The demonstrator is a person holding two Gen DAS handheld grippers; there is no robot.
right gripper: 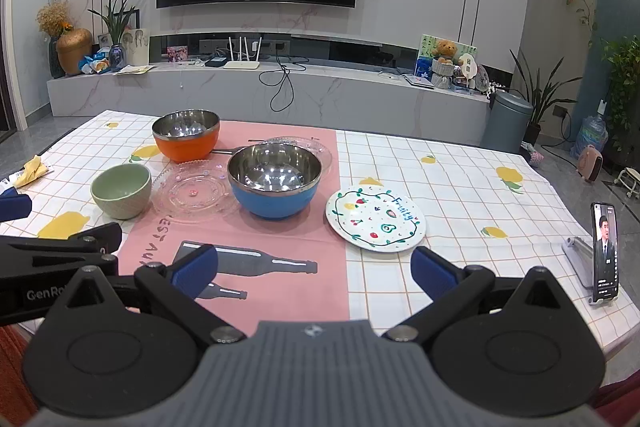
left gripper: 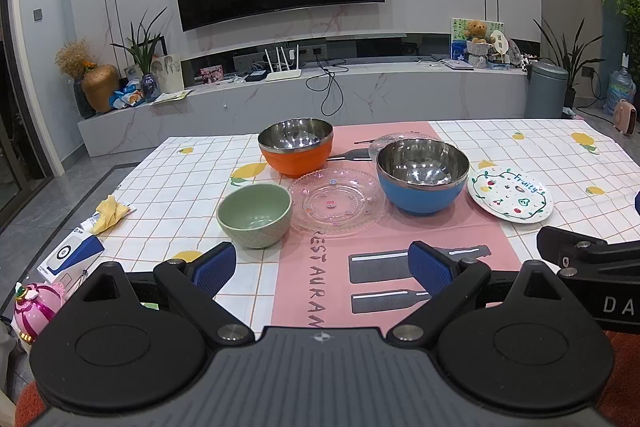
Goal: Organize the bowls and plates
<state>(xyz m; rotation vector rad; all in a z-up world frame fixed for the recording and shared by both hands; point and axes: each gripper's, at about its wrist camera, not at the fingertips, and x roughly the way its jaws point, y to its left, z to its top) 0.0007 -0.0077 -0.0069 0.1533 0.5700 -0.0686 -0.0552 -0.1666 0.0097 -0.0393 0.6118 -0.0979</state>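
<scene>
left claw (left gripper: 322, 269) and right claw (right gripper: 314, 269) both released, empty, hovering at the near desk edge. bowls and plates sit scattered mid-desk. risk, in my judgement: the clear plate (left gripper: 337, 202), touching the blue bowl (left gripper: 422, 176), could slip or chip when pinched.

1. Blue bowl (left gripper: 422, 175) and orange bowl (left gripper: 296, 147): shiny metal inside, matt coloured outside.
2. Clear plate (left gripper: 338, 201): glossy, beaded rim.
3. Green bowl (left gripper: 254, 215): smooth ceramic look.
4. Painted plate (right gripper: 376, 219): glossy white.

Bowls: orange (left gripper: 296, 151), blue (left gripper: 422, 175), green (left gripper: 254, 215). Plate (right gripper: 375, 218) right of blue: white w/ fruit print. Cloth (right gripper: 460, 179): white grid, lemons.
</scene>
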